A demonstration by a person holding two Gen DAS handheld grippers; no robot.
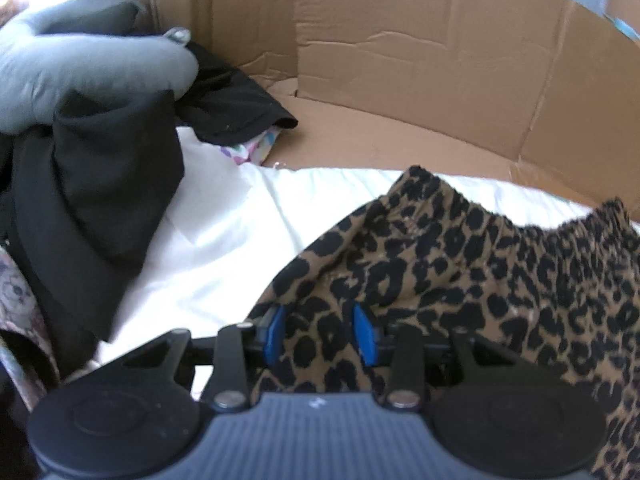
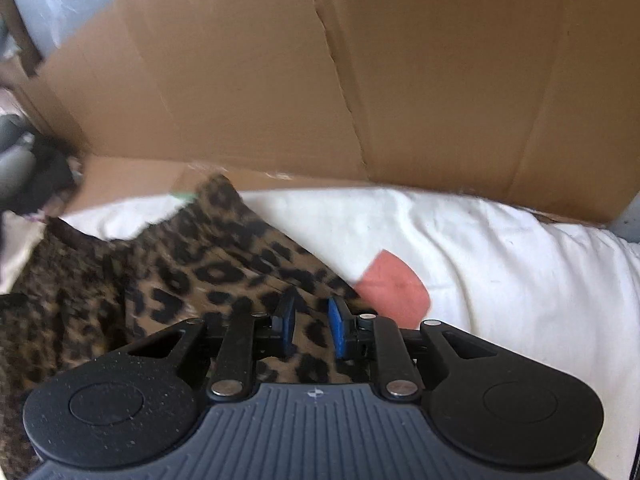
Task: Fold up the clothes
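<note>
A leopard-print garment (image 1: 480, 272) with a gathered elastic waistband lies on a white sheet (image 1: 224, 232). In the left wrist view its near left part bunches up between the blue pads of my left gripper (image 1: 320, 332), which is shut on it. In the right wrist view the same garment (image 2: 200, 272) spreads to the left, and my right gripper (image 2: 312, 326) is shut on its near right edge, with cloth filling the narrow gap between the pads. The garment's far edge is blurred there.
Cardboard walls (image 1: 400, 60) (image 2: 280, 80) enclose the back and sides. A black garment (image 1: 92, 208) and a grey padded one (image 1: 80, 68) are heaped at the left, with a colourful cloth (image 1: 256, 148) behind. A pink patch (image 2: 394, 284) lies on the white sheet (image 2: 500, 248) beside the right gripper.
</note>
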